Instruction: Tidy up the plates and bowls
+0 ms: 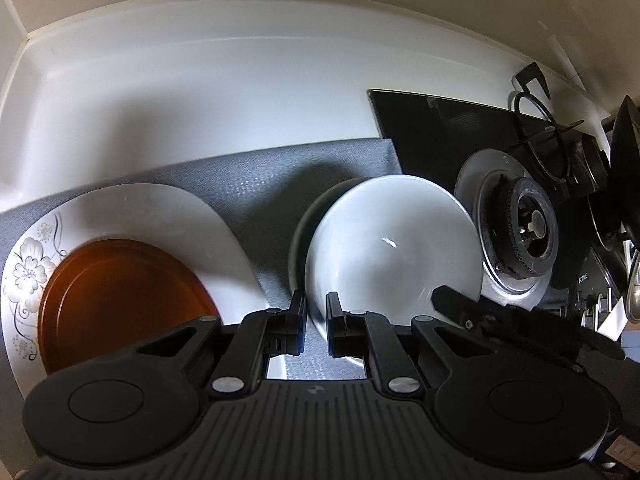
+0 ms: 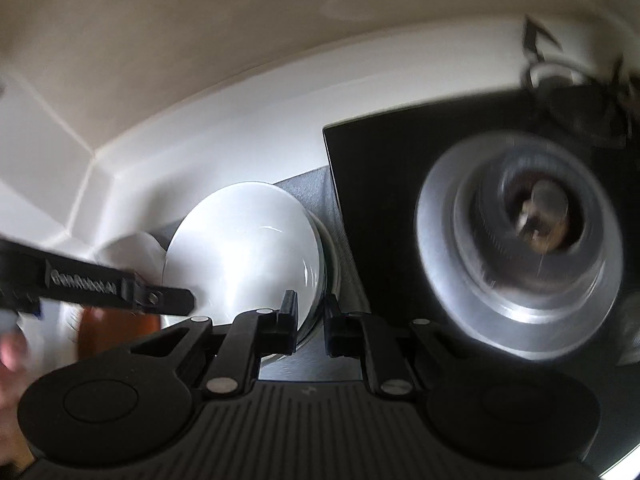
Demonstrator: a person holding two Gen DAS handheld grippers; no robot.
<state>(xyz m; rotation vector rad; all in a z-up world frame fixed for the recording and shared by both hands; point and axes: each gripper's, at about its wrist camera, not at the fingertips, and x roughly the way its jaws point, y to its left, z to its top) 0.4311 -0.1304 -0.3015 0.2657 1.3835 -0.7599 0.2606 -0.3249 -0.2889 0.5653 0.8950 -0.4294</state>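
White bowl point(image 1: 392, 248): centre frame, tilted, stacked in a second bowl point(image 2: 330, 276), on grey mat point(image 1: 248, 184).
Left claw point(image 1: 316, 320): pinching its near rim.
Right claw point(image 2: 312, 320): pinching the opposite rim.
Brown plate point(image 1: 120, 304): lower left, on floral plate point(image 1: 36, 264).
Gas burner point(image 1: 520, 232): right.
White surface point(image 1: 200, 92): beyond.

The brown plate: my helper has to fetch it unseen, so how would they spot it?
Start at the black gas stove and go left over the grey mat. At its left end lies a white flowered plate. The brown plate rests on it, the only dark, amber-coloured dish.
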